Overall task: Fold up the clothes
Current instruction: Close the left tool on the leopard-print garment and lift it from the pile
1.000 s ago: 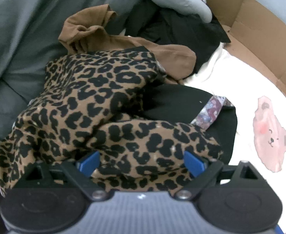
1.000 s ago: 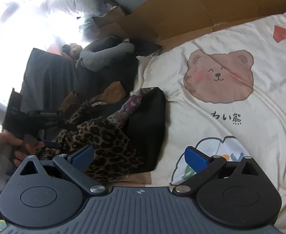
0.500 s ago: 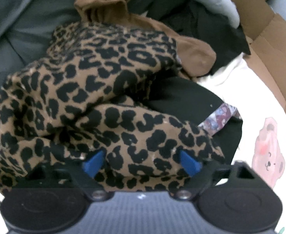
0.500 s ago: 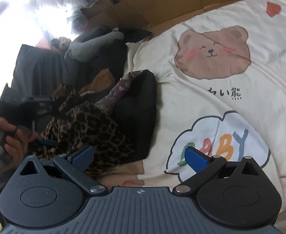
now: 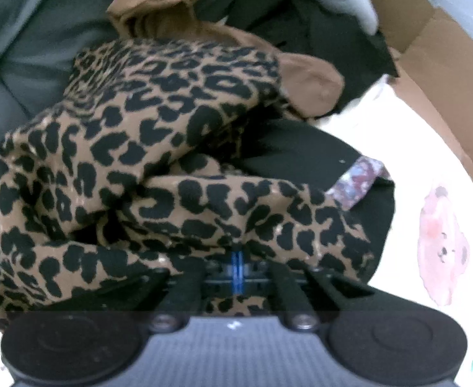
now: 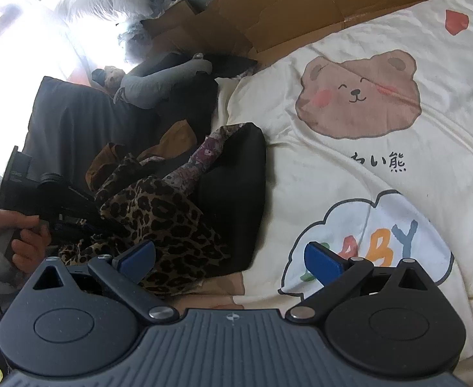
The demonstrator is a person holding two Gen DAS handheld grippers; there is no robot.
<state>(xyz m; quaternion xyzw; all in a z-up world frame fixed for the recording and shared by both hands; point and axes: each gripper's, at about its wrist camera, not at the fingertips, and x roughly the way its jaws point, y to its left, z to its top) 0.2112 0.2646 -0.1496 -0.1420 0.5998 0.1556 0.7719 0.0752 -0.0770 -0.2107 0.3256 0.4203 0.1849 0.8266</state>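
Left gripper [image 5: 237, 266] pointed steeply down, clamped on leopard-print garment [image 5: 159, 161]. Right gripper [image 6: 230, 258] spread wide, empty, angled down beside garment.

The left hand-held gripper [image 5: 237, 271] points steeply down, its blue pads pressed together on a fold of the leopard-print garment [image 5: 159, 148]. A bare hand [image 6: 14, 242] grips its handle. The right hand-held gripper [image 6: 228, 258] hovers just beside that garment, jaws spread wide, nothing between them.
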